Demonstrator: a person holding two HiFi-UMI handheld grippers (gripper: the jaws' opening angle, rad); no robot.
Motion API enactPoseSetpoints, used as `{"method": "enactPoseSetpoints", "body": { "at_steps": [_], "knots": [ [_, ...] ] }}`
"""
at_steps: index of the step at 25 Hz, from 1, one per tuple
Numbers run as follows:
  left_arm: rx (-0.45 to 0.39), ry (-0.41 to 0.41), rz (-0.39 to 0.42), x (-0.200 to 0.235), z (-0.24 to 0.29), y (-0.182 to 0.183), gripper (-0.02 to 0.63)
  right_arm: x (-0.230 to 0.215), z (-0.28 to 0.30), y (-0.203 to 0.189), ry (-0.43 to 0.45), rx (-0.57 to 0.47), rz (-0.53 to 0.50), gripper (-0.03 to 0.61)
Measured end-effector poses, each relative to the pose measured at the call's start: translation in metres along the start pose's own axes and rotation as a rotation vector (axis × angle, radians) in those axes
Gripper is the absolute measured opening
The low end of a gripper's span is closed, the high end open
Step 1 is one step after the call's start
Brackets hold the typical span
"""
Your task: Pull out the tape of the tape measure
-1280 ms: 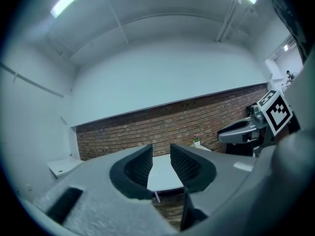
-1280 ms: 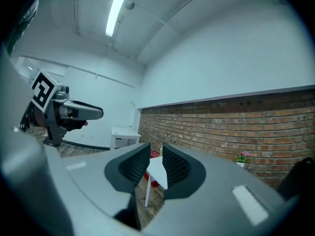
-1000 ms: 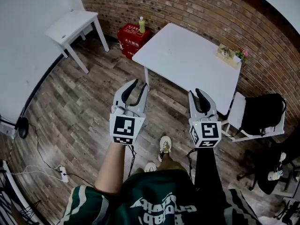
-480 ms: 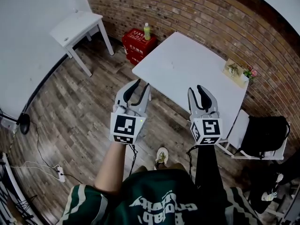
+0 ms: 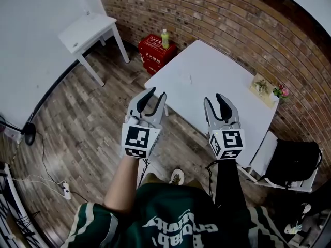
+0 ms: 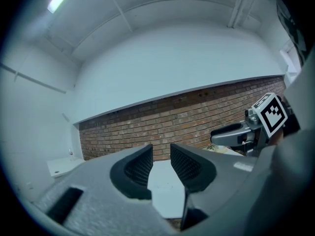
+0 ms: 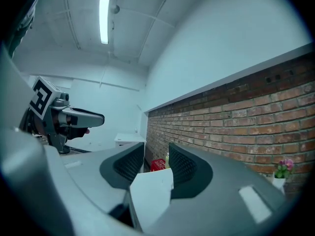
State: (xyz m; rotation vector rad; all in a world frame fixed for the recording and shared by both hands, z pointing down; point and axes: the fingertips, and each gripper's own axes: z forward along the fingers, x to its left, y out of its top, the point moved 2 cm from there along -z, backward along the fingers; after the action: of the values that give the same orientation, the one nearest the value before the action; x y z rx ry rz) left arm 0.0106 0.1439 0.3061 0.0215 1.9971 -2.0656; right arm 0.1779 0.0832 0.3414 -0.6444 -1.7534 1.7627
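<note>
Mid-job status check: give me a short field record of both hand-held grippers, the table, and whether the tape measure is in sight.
Left hand-held gripper: open, nothing between the jaws
Right hand-held gripper: open, jaws have just been opening, nothing between them
White table: ahead of both grippers
On table: flower planter near its right corner, by the wall
Tape measure: not seen in any view
Beyond table: red crate and green bottle
</note>
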Motion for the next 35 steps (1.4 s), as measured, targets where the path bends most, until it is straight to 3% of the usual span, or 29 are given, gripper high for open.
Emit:
{"method": "enactPoseSetpoints", "body": {
  "at_steps": [11, 18, 24, 35],
  "knots": [
    [0.005, -0.010, -0.007, 0.017, 0.037, -0.007, 0.121, -0.020, 0.029, -0.008, 0.010, 0.020, -0.010, 0.190],
    [-0.012, -0.045, -0.011, 0.047, 0.087, -0.014, 0.121, -0.039, 0.081, -0.007, -0.018, 0.017, -0.006, 0.193],
    [-0.017, -0.113, 0.006, 0.083, 0.146, -0.024, 0.121, -0.050, 0.148, -0.009, -0.034, 0.043, -0.008, 0.199],
    [-0.020, -0.313, 0.017, 0.147, 0.257, -0.039, 0.109, -0.069, 0.262, -0.013, -0.133, 0.106, 0.015, 0.202]
  ]
}}
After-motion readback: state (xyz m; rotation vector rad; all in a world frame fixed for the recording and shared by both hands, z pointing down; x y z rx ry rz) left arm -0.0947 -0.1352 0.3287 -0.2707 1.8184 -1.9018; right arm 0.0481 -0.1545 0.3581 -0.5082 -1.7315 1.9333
